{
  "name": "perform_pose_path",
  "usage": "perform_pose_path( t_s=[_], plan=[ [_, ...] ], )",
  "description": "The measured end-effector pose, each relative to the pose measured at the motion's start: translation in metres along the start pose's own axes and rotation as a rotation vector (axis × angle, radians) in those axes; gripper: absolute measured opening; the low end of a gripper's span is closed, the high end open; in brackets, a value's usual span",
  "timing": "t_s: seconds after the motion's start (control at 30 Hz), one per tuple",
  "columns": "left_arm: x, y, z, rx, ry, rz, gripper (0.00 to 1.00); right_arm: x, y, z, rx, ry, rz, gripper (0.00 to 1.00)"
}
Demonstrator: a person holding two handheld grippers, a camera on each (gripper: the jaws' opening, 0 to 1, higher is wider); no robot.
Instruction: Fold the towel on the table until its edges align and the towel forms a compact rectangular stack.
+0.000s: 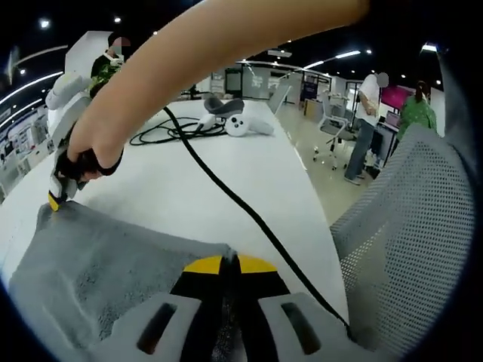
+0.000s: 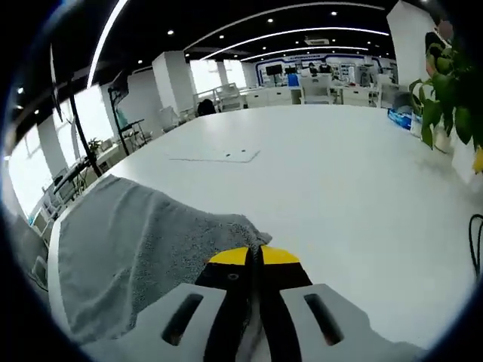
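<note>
A: Where's the towel?
B: Grey towel (image 1: 98, 264) lies on the white worktop (image 1: 189, 196), near the edge in the left gripper view. In the right gripper view the towel (image 2: 128, 249) sits at a corner of the worktop (image 2: 339, 188), with one corner rumpled up just ahead of the jaws.

A: Left hand-held gripper?
B: The left hand-held gripper (image 1: 230, 265) has its yellow-tipped jaws closed together, and towel fabric is pinched at the near edge.

A: Right one?
B: The right hand-held gripper (image 2: 253, 256) is also closed, with the tips meeting on the raised towel corner. Seen from the left gripper view, the right hand-held gripper (image 1: 54, 197) touches the far corner of the towel, tip down. A hand (image 1: 90, 147) is wrapped around it, and the arm crosses the top of the view.

A: Anything else on the worktop?
B: A black cable (image 1: 241, 204) runs from a coil farther back past the towel toward the near edge. Two white controllers (image 1: 238, 124) sit beyond the coil. A grey mesh chair (image 1: 407, 241) stands beside the worktop. Two people (image 1: 377, 121) stand in the background. In the right gripper view there is a potted plant (image 2: 445, 98) at the right side.
</note>
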State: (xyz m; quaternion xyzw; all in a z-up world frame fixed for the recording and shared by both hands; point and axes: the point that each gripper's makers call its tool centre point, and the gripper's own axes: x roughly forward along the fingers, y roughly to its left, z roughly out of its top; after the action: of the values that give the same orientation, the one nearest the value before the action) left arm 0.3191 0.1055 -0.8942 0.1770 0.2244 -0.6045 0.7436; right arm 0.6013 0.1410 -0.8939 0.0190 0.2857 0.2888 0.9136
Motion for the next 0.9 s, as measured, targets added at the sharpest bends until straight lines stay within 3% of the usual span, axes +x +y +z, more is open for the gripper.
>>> perform_pose_path(
  t_s=[0.13,0.27,0.37,0.53,0.63,0.9],
  plan=[
    [-0.011,0.004,0.014,-0.043,-0.052,0.017,0.05,-0.010,0.013,0.013,0.049,-0.029,0.047,0.01],
    [-0.032,0.007,0.029,-0.089,-0.122,0.030,0.05,-0.019,0.023,0.023,0.037,-0.034,0.067,0.01],
    [-0.044,0.007,0.044,-0.122,-0.199,0.022,0.05,-0.021,0.028,0.030,0.044,-0.045,0.077,0.01],
    [-0.060,0.011,0.057,-0.125,-0.230,0.040,0.05,-0.028,0.040,0.046,0.075,-0.078,0.090,0.01],
    [-0.074,0.011,0.076,-0.142,-0.300,0.042,0.05,-0.034,0.043,0.061,0.101,-0.108,0.101,0.01],
    [-0.109,0.008,0.106,-0.147,-0.395,0.067,0.05,-0.055,0.062,0.102,0.148,-0.194,0.122,0.01]
  ],
)
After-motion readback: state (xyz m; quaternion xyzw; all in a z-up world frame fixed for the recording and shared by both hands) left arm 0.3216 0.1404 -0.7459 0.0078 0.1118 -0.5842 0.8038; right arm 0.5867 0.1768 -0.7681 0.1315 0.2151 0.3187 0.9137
